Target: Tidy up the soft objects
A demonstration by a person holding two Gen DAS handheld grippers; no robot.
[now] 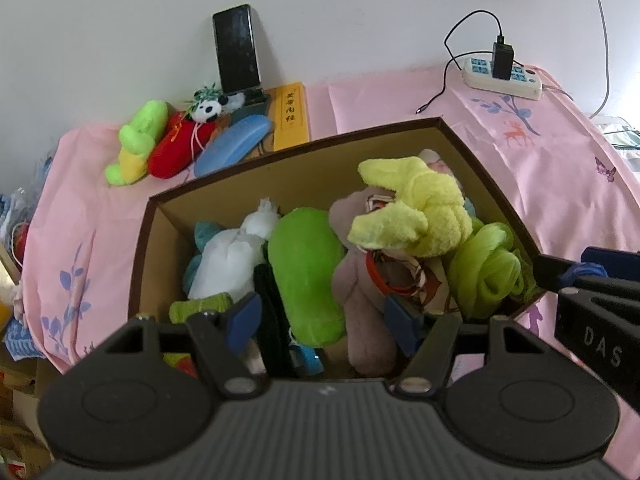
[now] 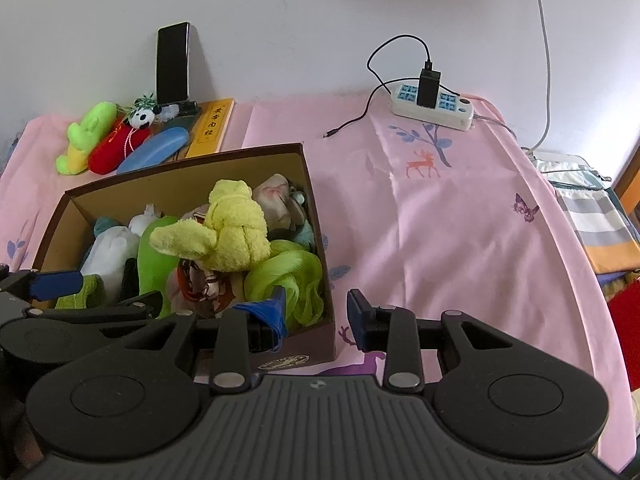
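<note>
A brown cardboard box point(image 1: 288, 152) point(image 2: 192, 156) stands on the pink cloth, full of soft things: a knotted yellow towel point(image 1: 420, 208) point(image 2: 228, 232), a green plush point(image 1: 308, 268), a white plush point(image 1: 228, 256), a grey plush point(image 1: 360, 304) and a light green scarf point(image 1: 488, 268) point(image 2: 292, 276). My left gripper point(image 1: 322, 326) is open and empty above the box's near side. My right gripper point(image 2: 318, 314) is open and empty, straddling the box's right front corner; it also shows in the left wrist view point(image 1: 576, 276).
At the back left lie a green-yellow plush point(image 1: 136, 140) point(image 2: 86, 136), a red plush point(image 1: 180, 144), a small panda point(image 1: 208, 110), a blue case point(image 1: 234, 144), a yellow book point(image 1: 292, 116) and a standing phone point(image 1: 236, 48). A power strip point(image 2: 432, 106) with cable lies back right.
</note>
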